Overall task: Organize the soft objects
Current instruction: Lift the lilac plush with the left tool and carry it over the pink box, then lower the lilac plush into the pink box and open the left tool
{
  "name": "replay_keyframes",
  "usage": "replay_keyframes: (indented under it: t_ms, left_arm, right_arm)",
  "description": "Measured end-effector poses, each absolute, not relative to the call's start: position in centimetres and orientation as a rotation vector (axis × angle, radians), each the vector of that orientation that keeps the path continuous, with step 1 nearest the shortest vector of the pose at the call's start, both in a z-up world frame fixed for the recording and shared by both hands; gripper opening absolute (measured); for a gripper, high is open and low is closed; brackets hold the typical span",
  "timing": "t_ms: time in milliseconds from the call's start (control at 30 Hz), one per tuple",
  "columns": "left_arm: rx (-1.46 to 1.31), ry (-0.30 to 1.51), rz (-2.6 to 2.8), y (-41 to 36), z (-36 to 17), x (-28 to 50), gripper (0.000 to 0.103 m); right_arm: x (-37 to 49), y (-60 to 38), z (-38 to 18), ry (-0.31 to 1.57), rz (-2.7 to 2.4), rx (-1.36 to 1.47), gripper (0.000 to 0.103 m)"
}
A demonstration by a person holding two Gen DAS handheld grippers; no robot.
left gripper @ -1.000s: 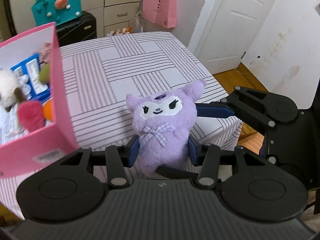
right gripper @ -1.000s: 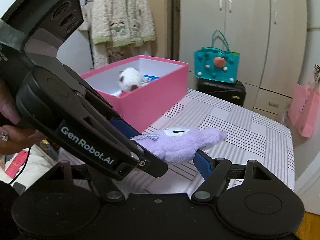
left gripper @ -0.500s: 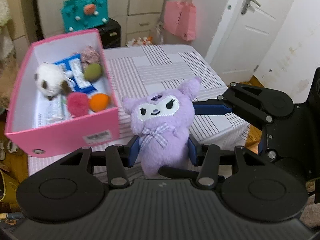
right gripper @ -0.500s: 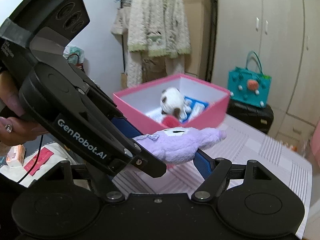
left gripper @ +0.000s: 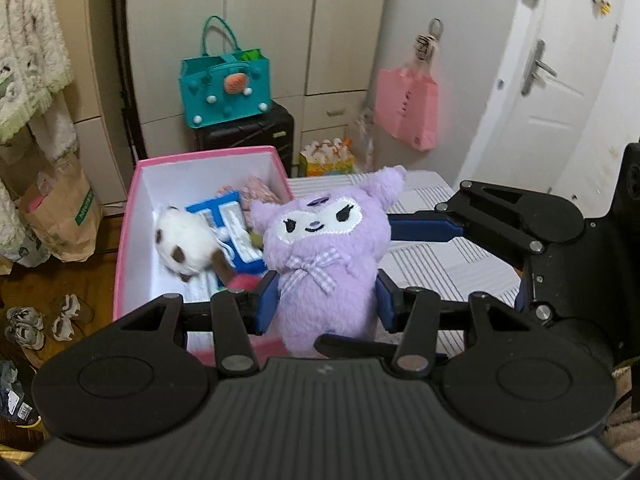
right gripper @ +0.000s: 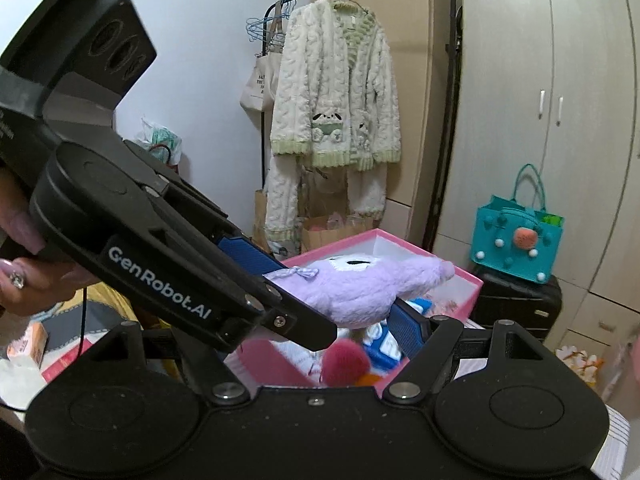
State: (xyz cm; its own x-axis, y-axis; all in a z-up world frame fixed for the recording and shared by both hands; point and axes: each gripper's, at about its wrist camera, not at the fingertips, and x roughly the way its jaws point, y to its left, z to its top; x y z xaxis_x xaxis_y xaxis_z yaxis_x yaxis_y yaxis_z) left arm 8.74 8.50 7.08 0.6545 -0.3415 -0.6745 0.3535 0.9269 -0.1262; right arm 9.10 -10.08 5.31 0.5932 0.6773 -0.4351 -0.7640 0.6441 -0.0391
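Observation:
My left gripper (left gripper: pixel 325 304) is shut on a purple plush toy (left gripper: pixel 326 252) with a white face and a checked bow, held in the air over the near edge of the pink box (left gripper: pixel 132 200). My right gripper (right gripper: pixel 394 308) also closes on the same plush (right gripper: pixel 368 284); one blue finger shows under it, the other is hidden behind the left gripper's body (right gripper: pixel 160 248). The box holds a white and brown plush (left gripper: pixel 188 246), a blue packet (left gripper: pixel 230 220), and a red pompom (right gripper: pixel 346 364).
The box stands on a table with a striped cloth (left gripper: pixel 448 256). Behind it are a black suitcase (left gripper: pixel 248 136) with a teal bag (left gripper: pixel 226 84) on top, a pink bag (left gripper: pixel 408 108), cabinets, a door, and a hanging cream cardigan (right gripper: pixel 336 92).
Both grippers have carried the purple plush up and left, from over the striped table to over the pink box. The grip on the plush is unchanged.

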Motion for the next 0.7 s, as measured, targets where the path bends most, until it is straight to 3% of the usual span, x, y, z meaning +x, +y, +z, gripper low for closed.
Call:
replay_keyframes:
  t_ms: [700]
  left_arm:
    - [-0.171, 0.824, -0.277, 17.0, 1.0, 25.4, 0.048]
  right_arm:
    - [27.9, -2.8, 1.0, 0.544, 1.011, -0.217, 0.08]
